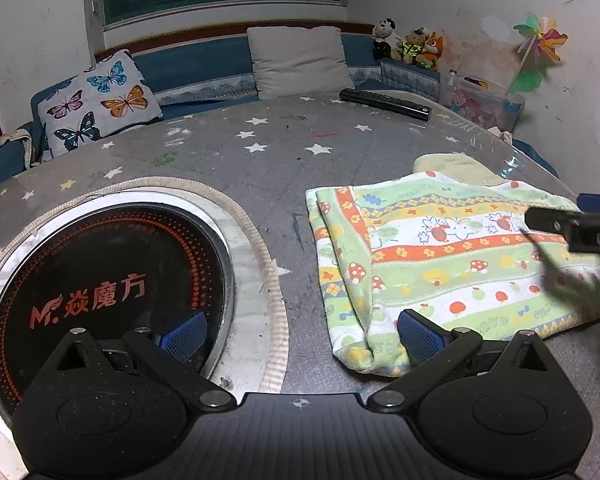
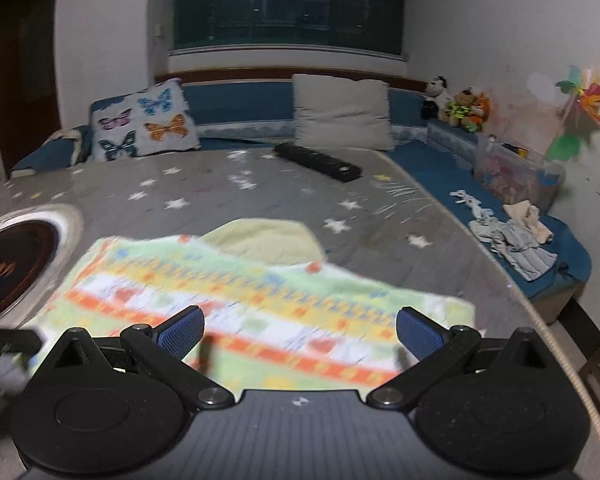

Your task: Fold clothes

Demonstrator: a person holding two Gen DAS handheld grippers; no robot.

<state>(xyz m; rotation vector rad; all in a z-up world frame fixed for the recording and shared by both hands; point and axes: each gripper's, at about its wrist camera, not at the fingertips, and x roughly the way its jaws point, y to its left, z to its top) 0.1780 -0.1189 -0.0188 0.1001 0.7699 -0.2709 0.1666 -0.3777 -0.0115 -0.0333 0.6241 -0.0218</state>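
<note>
A striped garment with green, orange and white bands and mushroom prints [image 1: 440,256] lies folded flat on the grey star-patterned table [image 1: 260,160]. A pale yellow part [image 1: 456,166] sticks out at its far edge. My left gripper [image 1: 302,334] hovers open at the cloth's near left corner, its right pad [image 1: 418,338] over the folded edge. The right gripper's body [image 1: 580,228] shows at the right edge of the left wrist view. In the right wrist view the same garment [image 2: 260,296] looks blurred, and my right gripper [image 2: 300,330] stands open above its near edge, holding nothing.
A round black induction cooker [image 1: 108,292] is set into the table on the left. A black remote-like bar [image 1: 384,102] lies at the far side. Behind are a blue sofa with cushions [image 1: 296,60], plush toys [image 1: 416,46], a plastic box [image 1: 480,106] and loose clothes [image 2: 512,236].
</note>
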